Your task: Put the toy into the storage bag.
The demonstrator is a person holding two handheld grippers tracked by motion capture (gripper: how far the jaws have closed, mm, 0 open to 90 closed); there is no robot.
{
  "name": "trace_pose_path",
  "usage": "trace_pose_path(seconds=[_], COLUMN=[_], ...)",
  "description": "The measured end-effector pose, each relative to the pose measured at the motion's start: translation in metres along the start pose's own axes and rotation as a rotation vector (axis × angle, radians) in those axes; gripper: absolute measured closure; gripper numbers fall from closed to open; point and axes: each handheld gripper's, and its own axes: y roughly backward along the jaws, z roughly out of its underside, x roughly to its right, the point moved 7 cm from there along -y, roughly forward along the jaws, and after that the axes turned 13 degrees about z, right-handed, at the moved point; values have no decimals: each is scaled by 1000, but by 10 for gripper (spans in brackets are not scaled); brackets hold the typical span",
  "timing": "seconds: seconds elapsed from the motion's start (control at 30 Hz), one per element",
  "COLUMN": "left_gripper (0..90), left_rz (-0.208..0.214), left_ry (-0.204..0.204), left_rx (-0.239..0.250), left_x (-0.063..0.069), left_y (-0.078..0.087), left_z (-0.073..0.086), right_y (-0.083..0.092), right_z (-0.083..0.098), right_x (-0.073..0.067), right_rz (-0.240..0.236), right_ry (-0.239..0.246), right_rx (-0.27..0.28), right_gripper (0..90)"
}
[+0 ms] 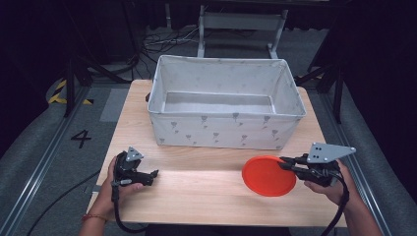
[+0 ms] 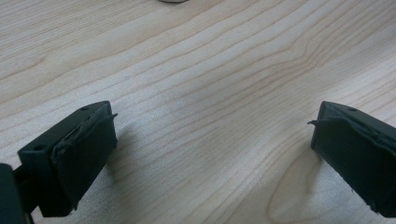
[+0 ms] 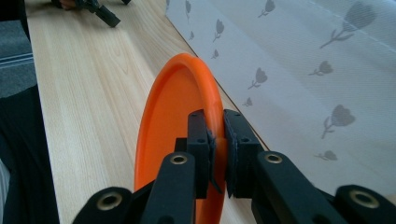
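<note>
Orange plate (image 1: 268, 175), counter's (image 1: 196, 196) right front: my right gripper (image 3: 217, 140) pinches its rim; thin hold, may slip. Left gripper (image 2: 210, 154) wide, empty.

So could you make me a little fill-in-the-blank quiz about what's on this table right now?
1. The right gripper has its fingers shut on the rim of an orange ____.
2. The left gripper has its fingers wide ____ over bare wood.
3. The fabric bin at the back of the table is printed with small grey ____.

Missing words: plate; open; tulips
</note>
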Motion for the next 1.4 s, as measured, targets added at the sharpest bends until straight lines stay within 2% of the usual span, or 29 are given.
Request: trace_pose_path(seconds=[0.37,0.7,0.87,1.1,1.4], left_gripper=[5,5,5,5,5], left_rz=[0,-2,-1,-2,0], left_ry=[-1,-1,1,-1,1], left_rx=[0,-1,0,1,-2], left_x=[0,0,0,0,0], left_y=[0,0,0,0,0], left_z=[0,0,0,0,0], right_y=[20,54,63,74,84], right_z=[-12,-42,-56,-82,-133], right_x=[7,21,29,40,64], right_rz=[19,44,56,72,126], right_ry=[10,51,68,99,132], right_rx=[-11,-18,-24,-17,11], right_gripper=[827,827,827,827,827])
